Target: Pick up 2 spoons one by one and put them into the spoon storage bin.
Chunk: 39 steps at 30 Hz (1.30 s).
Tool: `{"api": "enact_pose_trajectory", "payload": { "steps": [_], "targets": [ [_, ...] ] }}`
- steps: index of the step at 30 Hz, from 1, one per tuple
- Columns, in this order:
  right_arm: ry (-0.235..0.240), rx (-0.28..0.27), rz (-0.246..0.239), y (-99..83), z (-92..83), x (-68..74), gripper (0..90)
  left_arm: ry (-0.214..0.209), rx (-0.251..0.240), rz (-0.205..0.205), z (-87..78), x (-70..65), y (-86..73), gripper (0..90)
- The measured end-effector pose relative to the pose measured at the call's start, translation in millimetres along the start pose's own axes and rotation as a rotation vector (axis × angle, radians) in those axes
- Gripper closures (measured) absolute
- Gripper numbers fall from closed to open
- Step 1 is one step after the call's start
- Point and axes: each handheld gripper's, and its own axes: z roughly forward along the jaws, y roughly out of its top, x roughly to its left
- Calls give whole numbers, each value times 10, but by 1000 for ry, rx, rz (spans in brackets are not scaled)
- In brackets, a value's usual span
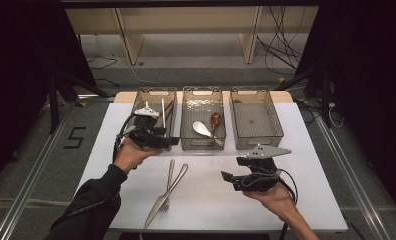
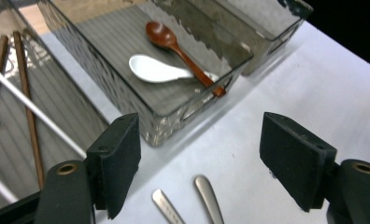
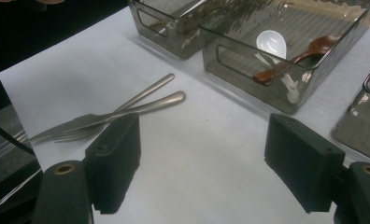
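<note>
Here, both claws are wide and empty: left claw (image 1: 172, 141) by the trays, right claw (image 1: 227, 179) waiting. Likely next: grasping the knife (image 1: 165, 195) or fork (image 1: 168, 186) for sorting.

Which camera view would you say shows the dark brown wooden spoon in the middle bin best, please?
The left gripper view: the dark brown wooden spoon lies close and unobstructed, its handle crossing the white ceramic spoon. The right gripper view shows it partly through the clear bin wall. The high view shows it small.
</note>
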Motion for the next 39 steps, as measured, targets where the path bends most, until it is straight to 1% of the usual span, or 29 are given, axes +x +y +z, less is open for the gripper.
{"api": "enact_pose_trajectory", "payload": {
  "steps": [3,8,9,10,11,15,17,19,21,23,26,29,31,32,35,39],
  "targets": [
    [2,0,-1,-2,2,1,279,7,19,4,-35,-12,-108,279],
    [2,3,-2,-10,5,2,279,21,28,-2,-82,-25,-285,279],
    [3,3,-4,-11,7,5,279,26,32,-5,-83,-28,-319,279],
    [3,4,-4,-12,10,7,279,34,41,2,-89,-24,-348,279],
    [2,4,-5,-13,12,8,279,42,41,-1,-92,-21,-377,276],
    [2,4,-4,-14,17,8,279,44,47,-18,-112,-3,-486,255],
    [1,5,-5,-16,19,8,279,52,59,-16,-107,-1,-538,249],
    [1,4,-5,-17,21,10,279,55,66,-23,-94,-6,-580,246],
    [1,7,-8,-19,21,12,279,59,74,-18,-92,-8,-606,257],
    [1,4,-7,-20,18,13,279,64,79,-3,-88,-16,-630,301],
    [0,5,-8,-23,15,10,279,68,92,4,-72,-25,-659,397],
    [-1,3,-7,-23,11,10,279,71,98,1,-54,-22,-688,466],
    [-2,5,-7,-24,9,12,279,73,106,8,-46,-19,-709,527],
    [-2,3,-8,-24,8,12,278,71,113,8,-38,-20,-718,562],
    [-3,4,-8,-25,7,12,279,59,129,26,-18,-26,-742,668],
    [-2,3,-8,-25,5,14,279,48,138,41,-2,-32,-757,750]
  ]
}}
